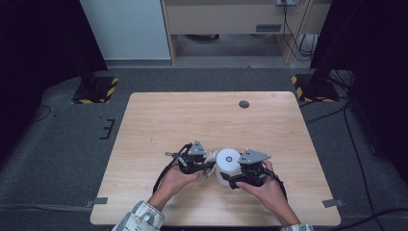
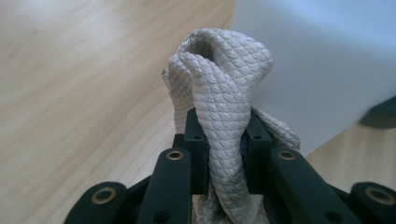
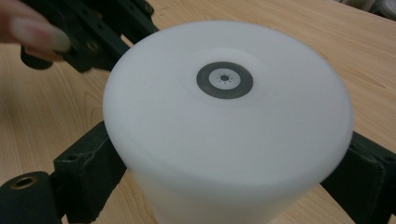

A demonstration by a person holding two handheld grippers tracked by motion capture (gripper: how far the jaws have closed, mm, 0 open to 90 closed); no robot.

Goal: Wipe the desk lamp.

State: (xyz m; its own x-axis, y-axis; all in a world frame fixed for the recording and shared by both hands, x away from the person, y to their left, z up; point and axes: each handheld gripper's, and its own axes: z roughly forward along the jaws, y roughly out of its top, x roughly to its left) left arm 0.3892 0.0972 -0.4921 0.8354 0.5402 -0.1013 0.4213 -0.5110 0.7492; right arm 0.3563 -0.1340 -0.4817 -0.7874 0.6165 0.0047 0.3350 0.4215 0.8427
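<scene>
Left gripper (image 1: 208, 167): jaws closed tight on a folded grey-beige quilted cloth (image 2: 219, 93), which bulges above the pads, just beside the white body.
White cylinder (image 1: 227, 166): upright near the front middle of the wooden table (image 1: 159, 115), between both grippers; its flat top bears a dark ring mark (image 3: 224, 80).
Right gripper (image 1: 236, 181): jaws spread wide, clamping the cylinder's sides.
</scene>
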